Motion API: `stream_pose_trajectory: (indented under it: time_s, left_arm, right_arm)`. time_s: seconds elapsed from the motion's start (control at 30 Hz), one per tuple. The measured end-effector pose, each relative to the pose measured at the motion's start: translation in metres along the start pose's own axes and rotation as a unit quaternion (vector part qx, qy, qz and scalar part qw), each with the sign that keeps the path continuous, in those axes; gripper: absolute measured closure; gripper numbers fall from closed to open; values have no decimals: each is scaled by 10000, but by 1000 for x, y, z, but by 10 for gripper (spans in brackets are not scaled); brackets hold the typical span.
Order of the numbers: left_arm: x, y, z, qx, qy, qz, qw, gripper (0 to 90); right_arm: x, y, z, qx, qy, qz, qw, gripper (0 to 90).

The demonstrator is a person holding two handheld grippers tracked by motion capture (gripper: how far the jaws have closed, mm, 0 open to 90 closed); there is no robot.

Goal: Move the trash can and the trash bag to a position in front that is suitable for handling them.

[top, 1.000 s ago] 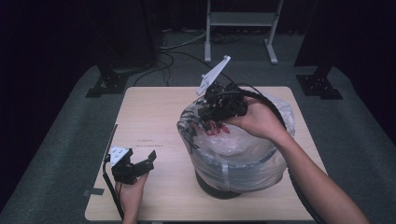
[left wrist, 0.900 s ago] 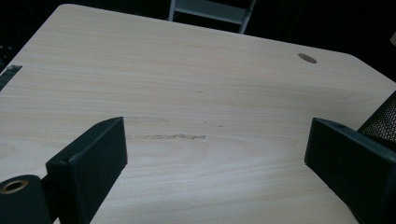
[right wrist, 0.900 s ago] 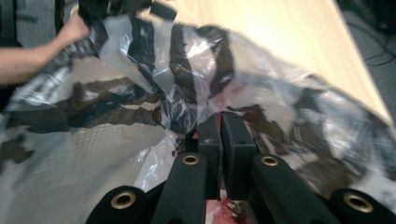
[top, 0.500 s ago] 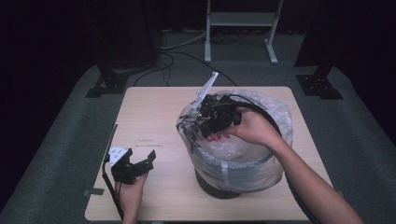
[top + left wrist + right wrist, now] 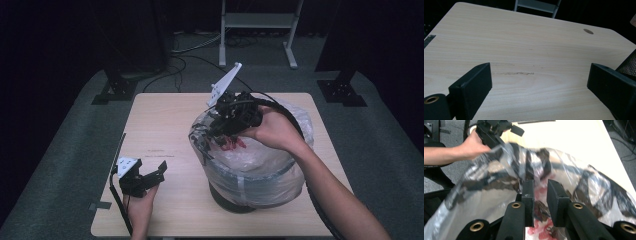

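A black bin (image 5: 235,200) lined with a clear plastic bag (image 5: 265,167) stands on the wooden table (image 5: 165,125). My right gripper (image 5: 220,142) points down into the bag's mouth at its left rim. Its jaws have just been opening and now stand a little apart (image 5: 540,182). Crumpled clear film shows in the gap, and the pads do not press on it. Something red and white (image 5: 541,230) lies below the jaws inside the bag. My left gripper (image 5: 154,174) rests on the table at the front left, wide open with bare wood between its jaws (image 5: 539,72).
A small round hole (image 5: 588,31) marks the table's far corner. A metal stand (image 5: 257,20) and two black floor feet (image 5: 117,87) (image 5: 342,90) lie beyond the table. The person's left hand and its gripper (image 5: 499,128) appear past the bag.
The right hand has shifted slightly over the bag's mouth and sits a bit lower than at first. The left gripper has stayed put.
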State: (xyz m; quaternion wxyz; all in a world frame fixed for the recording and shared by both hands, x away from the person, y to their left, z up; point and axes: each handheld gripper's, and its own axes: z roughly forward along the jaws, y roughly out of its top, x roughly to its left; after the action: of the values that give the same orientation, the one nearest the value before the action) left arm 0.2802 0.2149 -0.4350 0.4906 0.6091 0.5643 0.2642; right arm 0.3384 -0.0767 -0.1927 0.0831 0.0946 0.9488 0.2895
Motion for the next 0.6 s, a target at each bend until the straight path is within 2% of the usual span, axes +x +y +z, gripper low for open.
stream_pose_trajectory:
  time_s: [0.3,0.47,0.6]
  left_arm:
    - [1,0,0,-25,-3,-16,10000,47]
    - [1,0,0,-13,-6,-18,10000,47]
    - [0,0,0,-11,-4,-21,10000,47]
  right_arm:
    - [6,1,23,216,174,-110,9996,854]
    - [7,-2,26,272,240,-120,9993,857]
    - [2,-7,17,188,247,-29,9995,720]
